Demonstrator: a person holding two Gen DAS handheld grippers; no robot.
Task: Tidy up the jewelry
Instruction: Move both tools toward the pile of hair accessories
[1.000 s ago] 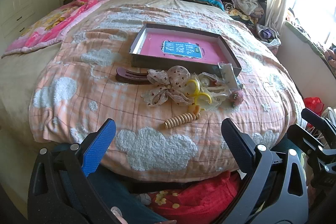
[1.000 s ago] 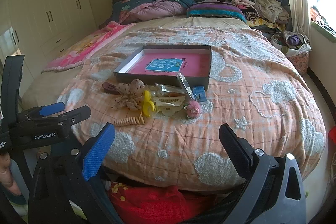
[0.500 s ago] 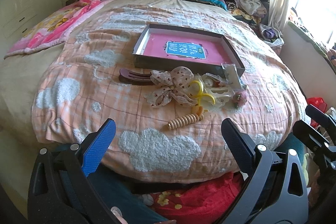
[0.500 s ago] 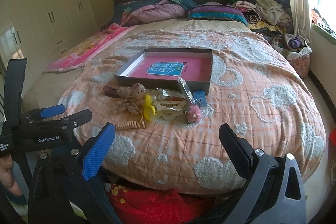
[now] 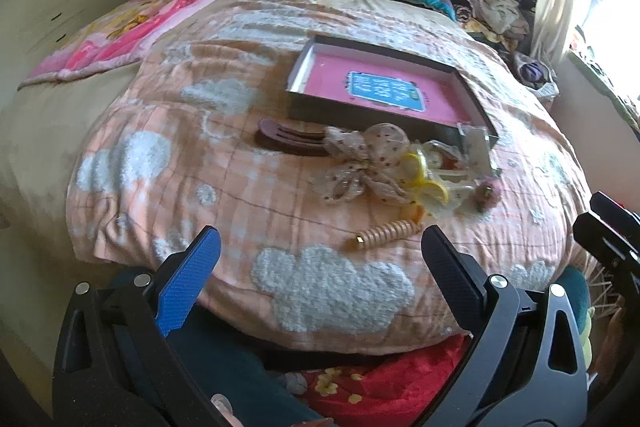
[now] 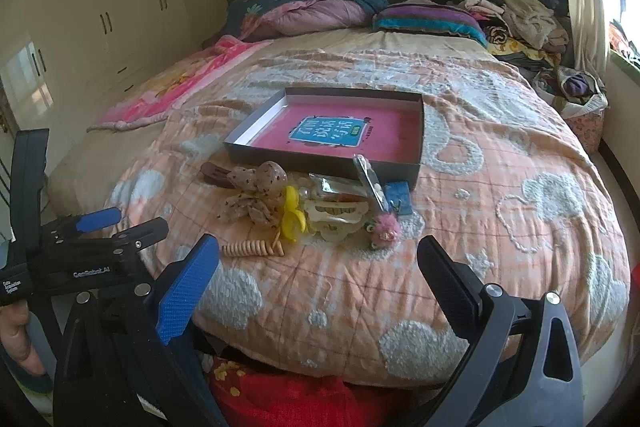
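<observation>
Because both your left gripper (image 5: 318,253) and right gripper (image 6: 318,261) are wide and hold nothing, you could snag the soft blanket (image 6: 500,195) or grab two tangled hair things (image 6: 304,207) instead of one for the box (image 6: 420,131).

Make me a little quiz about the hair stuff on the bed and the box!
1. True or false: the gray box with the pink bottom already holds the yellow clip.
2. Which lies nearest the left tool: A) the beige spiral hair tie, B) the brown comb, C) the fuzzy pink clip?
3. Fill in: both the left tool and the right tool are ____ and hold nothing.

Key: 1 false, the clip lies on the blanket in front of the box. 2 A. 3 open.
</observation>
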